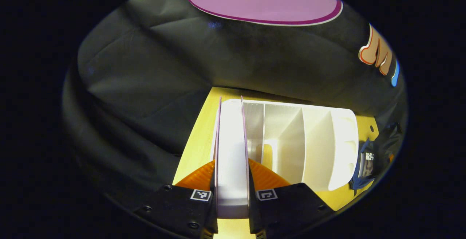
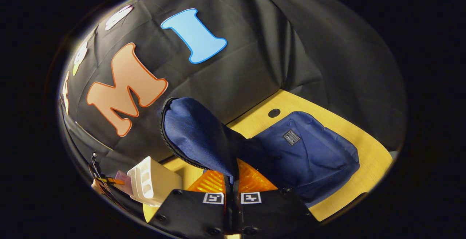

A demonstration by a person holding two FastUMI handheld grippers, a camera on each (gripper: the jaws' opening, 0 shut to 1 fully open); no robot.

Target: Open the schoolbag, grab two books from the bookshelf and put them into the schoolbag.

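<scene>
In the left gripper view my left gripper (image 1: 232, 180) is shut on a thick book (image 1: 232, 151) with white page edges and purple covers, held upright at the left end of the white bookshelf (image 1: 313, 140). In the right gripper view my right gripper (image 2: 232, 184) is shut on the flap (image 2: 196, 133) of the blue schoolbag (image 2: 309, 151) and holds it lifted, its zipper edge showing. The bag's body lies on the yellow table (image 2: 364, 148). The bookshelf (image 2: 153, 180) stands at the lower left of that view, with the book (image 2: 123, 178) and my left gripper beside it.
The bookshelf's other compartments stand open, separated by white dividers. The schoolbag (image 1: 367, 162) lies just right of the bookshelf in the left gripper view. A round hole (image 2: 273, 113) sits in the table behind the bag. The black cloth wall closes the back.
</scene>
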